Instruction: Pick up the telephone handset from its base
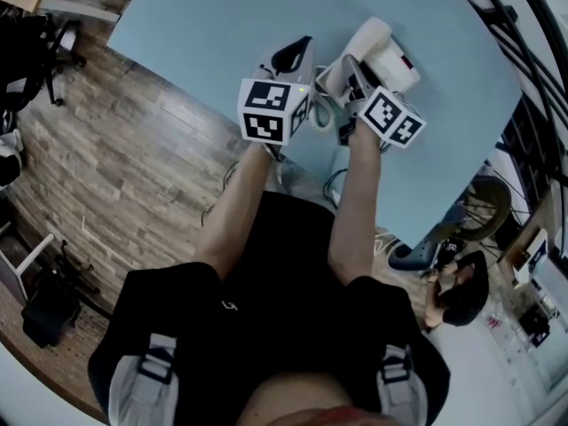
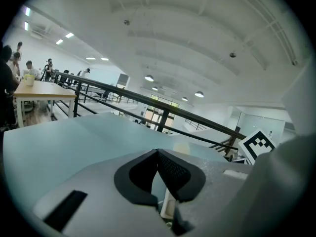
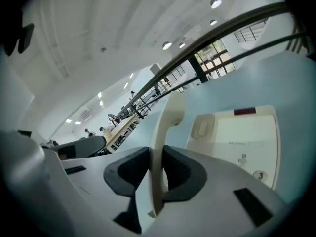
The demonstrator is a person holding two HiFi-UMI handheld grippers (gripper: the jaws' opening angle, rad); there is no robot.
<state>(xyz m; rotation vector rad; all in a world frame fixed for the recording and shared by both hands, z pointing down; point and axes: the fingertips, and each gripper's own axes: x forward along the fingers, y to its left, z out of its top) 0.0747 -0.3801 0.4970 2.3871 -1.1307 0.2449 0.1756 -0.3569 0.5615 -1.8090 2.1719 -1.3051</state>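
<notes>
floor (image 1: 133, 149): wood planks that fill the left of the head view, beside and below the table.
table (image 1: 204, 34): pale blue top, bare on its left part. The phone sits toward its right side, near the edge closest to the person.
rail (image 2: 163, 105): dark bars running across behind the table in the left gripper view.
person (image 1: 275, 300): black shirt, both bare forearms stretched forward over the table, a gripper in each hand.
desk (image 2: 42, 90): wooden, far off at the left of the left gripper view, with people around it.
left gripper (image 1: 300, 53): over the table just left of the phone. In its own view the pads (image 2: 175, 174) meet at their tips with nothing between them, and only table shows beyond.
right gripper (image 1: 353, 76): just beside the left one, at the phone's near left side. Its jaws are drawn partway in and clamped on the handset, with a pad (image 3: 180, 174) pressed to each flank.
base (image 3: 242, 132): white, flat on the table, to the right of the handset. Its small recess shows uncovered.
handset (image 3: 160, 147): cream, standing up between the right gripper's pads, its far end curving toward the base. A strip of table colour shows between that end and the base. Whether its near end rests on the base cannot be told.
left cube (image 1: 271, 109): black and white markers, at the rear of the left gripper.
right cube (image 1: 392, 118): the same, at the rear of the right gripper.
red mark (image 3: 245, 111): small bar at the base's far edge.
</notes>
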